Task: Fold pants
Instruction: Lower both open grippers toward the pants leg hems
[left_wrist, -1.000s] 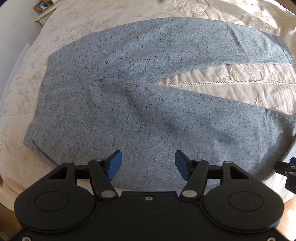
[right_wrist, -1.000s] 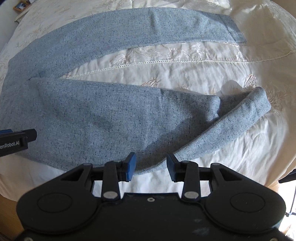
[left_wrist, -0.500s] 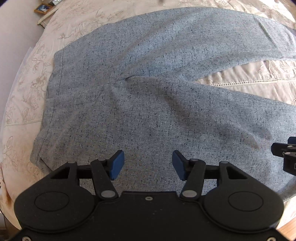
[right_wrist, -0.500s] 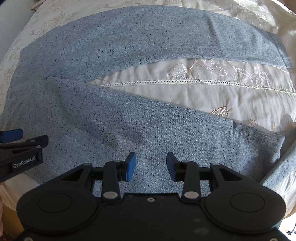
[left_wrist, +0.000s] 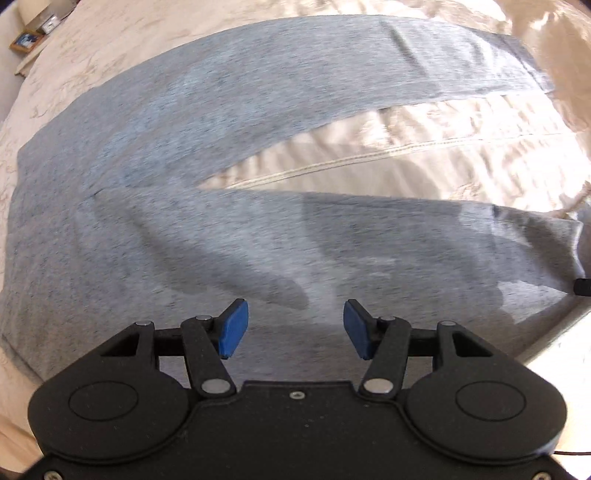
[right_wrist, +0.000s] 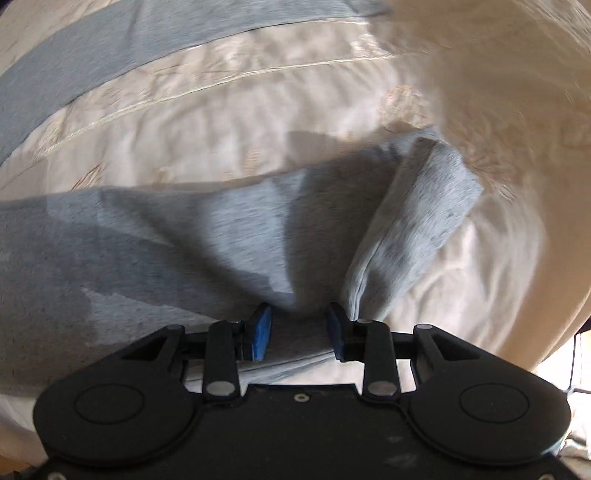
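Grey pants (left_wrist: 229, 236) blur on the bedspread (right_wrist: 332, 110); both grippers' fingers spread, the right gripper (right_wrist: 299, 328) straddling fabric.

A bed (left_wrist: 424, 155) covered in a cream embroidered spread with a stitched seam carries grey pants (left_wrist: 192, 122) laid flat on it. The two legs spread apart, with bare spread between them. The nearer leg's end is folded back on itself, seen from the right wrist, and rests on the spread.

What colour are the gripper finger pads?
Blue pads on black arms; clearest in the left wrist view.
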